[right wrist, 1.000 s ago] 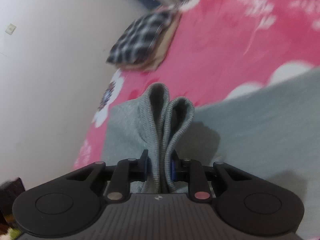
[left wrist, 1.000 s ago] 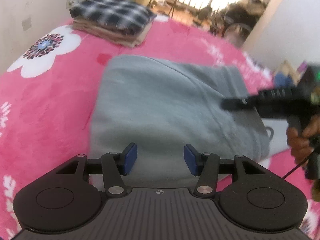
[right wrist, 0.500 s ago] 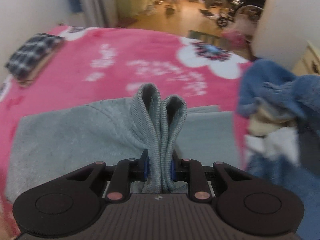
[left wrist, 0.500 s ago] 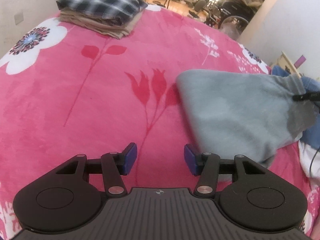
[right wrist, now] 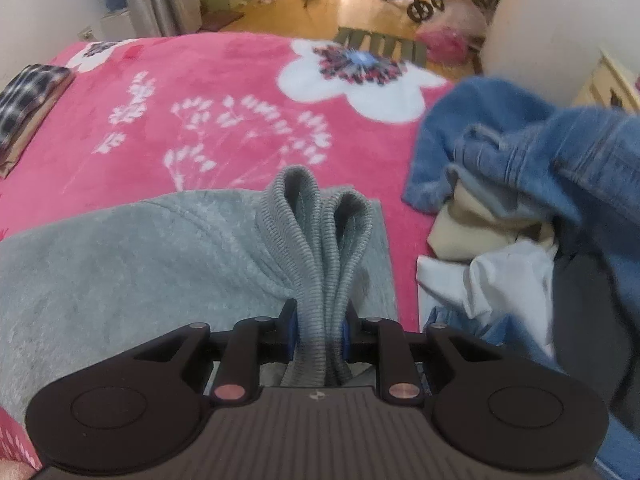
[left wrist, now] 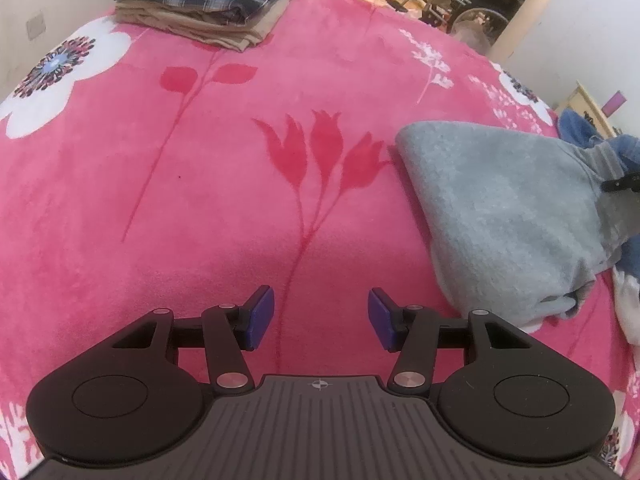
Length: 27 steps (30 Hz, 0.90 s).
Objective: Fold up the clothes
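The right gripper's [right wrist: 319,336] fingers [right wrist: 289,330] are clenching a bunched, ribbed band of the grey garment [right wrist: 132,256], which is rising between the blue pads in two upright loops. The rest of the garment is spreading out flat to the left of those loops, lying on the pink blanket [right wrist: 208,92]. Just beside it on the right, a heap of loose clothes is piling up: blue denim [right wrist: 532,152] on top, with a cream piece [right wrist: 472,236] and a white piece [right wrist: 496,276] showing under it.

The left gripper's [left wrist: 321,318] fingers [left wrist: 262,316] are standing wide apart, released, holding nothing, and are hovering over bare blanket [left wrist: 200,200] printed with red tulips. From this side the grey garment [left wrist: 504,208] is lying to the right, well apart from the left fingers, its far end lifting toward a dark tip at the frame's edge. Denim [left wrist: 584,132] is peeking out beyond it.

At the far left corner of the bed, a folded stack [left wrist: 204,0] is sitting, a dark plaid piece on top of tan ones; the right wrist view is catching its edge [right wrist: 24,96] too. Beyond the bed, a wooden floor and a wheelchair-like frame are showing, blurred.
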Motion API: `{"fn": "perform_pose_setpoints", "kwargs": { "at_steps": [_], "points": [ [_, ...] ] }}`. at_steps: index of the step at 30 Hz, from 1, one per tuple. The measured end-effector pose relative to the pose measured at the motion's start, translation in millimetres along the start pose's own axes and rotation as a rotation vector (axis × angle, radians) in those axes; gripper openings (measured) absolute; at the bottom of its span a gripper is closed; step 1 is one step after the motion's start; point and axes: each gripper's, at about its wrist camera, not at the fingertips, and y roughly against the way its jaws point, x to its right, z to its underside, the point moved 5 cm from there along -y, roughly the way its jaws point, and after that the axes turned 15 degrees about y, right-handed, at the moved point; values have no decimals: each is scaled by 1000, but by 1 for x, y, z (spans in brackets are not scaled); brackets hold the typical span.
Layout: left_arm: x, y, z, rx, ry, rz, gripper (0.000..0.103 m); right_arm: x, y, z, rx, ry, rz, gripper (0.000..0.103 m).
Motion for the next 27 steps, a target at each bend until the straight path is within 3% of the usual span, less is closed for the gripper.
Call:
{"fn": "perform_pose_setpoints", "kwargs": {
  "at_steps": [2,5,9,12,16,20,27],
  "points": [
    [1,0,-1,-5,-6,-2,52,5,-11,5,-14,0,49,48],
    [3,-1,-2,-13,-18,0,52,22,-11,11,-3,-45,169,59],
    [5,-6,-2,-33,-19,13,52,43,27,17,126,-187,229,65],
    [11,-15,-6,-60,-11,38,52,23,69,14,259,-214,216,65],
    [24,-32,-20,-110,39,120,55,-82,102,7,372,15,80,68],
    [41,-59,-41,-180,118,216,57,-229,101,21,396,428,-58,71],
    [68,-112,-64,-295,193,298,58,-407,67,68,439,973,-24,76]
  ]
}}
